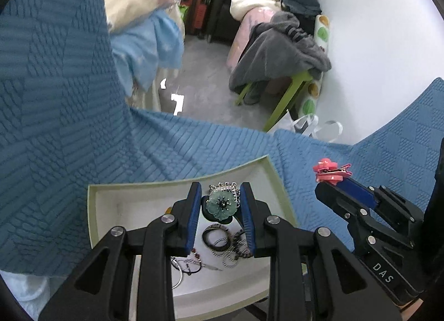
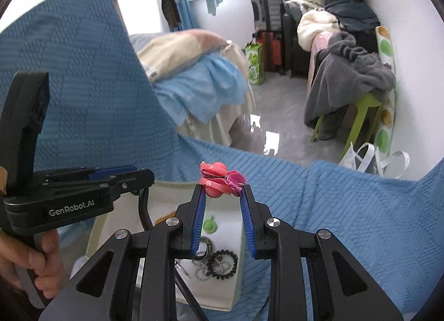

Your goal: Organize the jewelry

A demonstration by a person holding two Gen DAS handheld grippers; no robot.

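Note:
My left gripper [image 1: 220, 186] is shut on a teal flower hair piece [image 1: 222, 204], which fills the gap between its blue pads above a pale green tray [image 1: 93, 210]. In the tray lie dark hair rings [image 1: 216, 237], a silver chain [image 1: 224, 185] and thin earrings [image 1: 188, 264]. To the right, my right gripper [image 1: 323, 185] grips a pink flower clip [image 1: 330, 172]. The right wrist view shows that gripper [image 2: 222, 186] shut on the pink clip [image 2: 219, 179] at its fingertips, above the tray [image 2: 239, 274]. My left gripper [image 2: 149, 178] reaches in from the left.
A textured blue bedspread [image 1: 69, 127] lies under the tray and ends at a front edge above grey floor [image 1: 208, 77]. A hand [image 2: 33, 265] holds the left gripper's handle. A lime stool with grey clothes [image 2: 347, 91] and a white bag [image 2: 369, 160] stand by the wall.

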